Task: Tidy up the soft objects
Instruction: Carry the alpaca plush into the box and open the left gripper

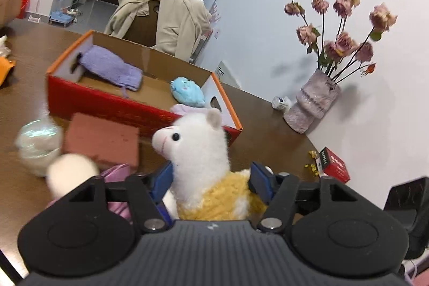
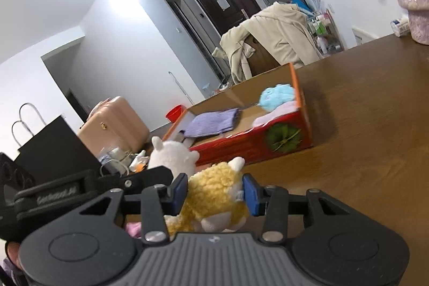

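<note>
both grippers pinch the white-and-yellow plush alpaca: left gripper at neck, right gripper at body, sharing its floppy weight; red cardboard box at 11 o'clock.

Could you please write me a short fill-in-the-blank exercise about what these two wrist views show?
1. Both the left gripper and the right gripper have an alpaca plush with a ____ body between their pads.
2. The purple knitted cloth lies inside the ____ cardboard box.
3. The plush beside the cloth in that box is light ____.
4. The vase on the table holds dried ____.

Missing words: yellow; red; blue; roses
</note>
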Demonstrator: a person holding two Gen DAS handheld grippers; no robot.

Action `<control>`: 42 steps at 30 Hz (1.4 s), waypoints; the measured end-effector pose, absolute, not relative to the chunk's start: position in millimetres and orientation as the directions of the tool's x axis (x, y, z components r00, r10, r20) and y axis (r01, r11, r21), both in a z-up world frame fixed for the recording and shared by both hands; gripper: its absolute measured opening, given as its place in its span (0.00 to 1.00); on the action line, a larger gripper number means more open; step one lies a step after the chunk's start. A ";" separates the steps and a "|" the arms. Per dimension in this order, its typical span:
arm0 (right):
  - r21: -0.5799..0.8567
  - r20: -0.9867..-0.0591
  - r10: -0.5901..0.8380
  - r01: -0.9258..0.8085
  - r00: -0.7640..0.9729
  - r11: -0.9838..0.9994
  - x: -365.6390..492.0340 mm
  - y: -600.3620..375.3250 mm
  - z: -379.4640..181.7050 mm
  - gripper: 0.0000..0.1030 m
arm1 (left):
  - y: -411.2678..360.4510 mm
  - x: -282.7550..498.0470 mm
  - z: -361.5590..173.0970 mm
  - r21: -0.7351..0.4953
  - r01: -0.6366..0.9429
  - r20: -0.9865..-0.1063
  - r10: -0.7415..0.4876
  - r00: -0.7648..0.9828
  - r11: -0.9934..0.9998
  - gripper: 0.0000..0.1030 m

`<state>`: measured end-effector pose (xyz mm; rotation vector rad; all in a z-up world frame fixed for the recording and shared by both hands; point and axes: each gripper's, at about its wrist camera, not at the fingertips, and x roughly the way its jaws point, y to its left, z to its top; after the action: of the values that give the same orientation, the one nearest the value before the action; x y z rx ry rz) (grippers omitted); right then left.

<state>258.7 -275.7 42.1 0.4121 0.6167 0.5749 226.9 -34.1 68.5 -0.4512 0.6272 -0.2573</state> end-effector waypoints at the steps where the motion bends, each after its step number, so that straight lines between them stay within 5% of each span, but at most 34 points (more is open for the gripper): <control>1: 0.513 -0.415 0.606 -0.376 0.678 0.772 246.5 -268.2 44.1 0.41 | -27.5 220.8 70.0 -0.483 0.096 -0.502 -0.365 0.784 0.870 0.51; 4: 0.511 -0.400 0.600 -0.375 0.693 0.774 218.5 -251.3 48.8 0.40 | -2.8 197.6 74.2 -0.490 0.108 -0.484 -0.373 0.792 0.865 0.42; 13: 0.514 -0.436 0.605 -0.368 0.666 0.775 170.7 -202.9 41.2 0.40 | 43.2 163.6 74.8 -0.500 0.124 -0.461 -0.385 0.799 0.857 0.41; 22: 0.483 -0.402 0.595 -0.391 0.696 0.784 242.1 -176.2 71.6 0.40 | 58.9 245.4 108.0 -0.446 0.162 -0.416 -0.364 0.833 0.880 0.41; 33: 0.524 -0.528 0.616 -0.346 0.585 0.778 433.3 -124.5 57.5 0.39 | 93.0 425.9 87.1 -0.387 -0.020 -0.582 -0.227 0.781 0.922 0.41; 42: 0.466 -0.665 0.563 -0.317 0.491 0.826 469.8 -93.3 6.6 0.47 | 101.8 439.3 38.1 -0.301 -0.073 -0.696 -0.167 0.699 0.951 0.49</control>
<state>469.8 -93.3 6.6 0.2985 0.9126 0.5442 439.3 101.8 38.1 -0.3195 0.7991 -0.0532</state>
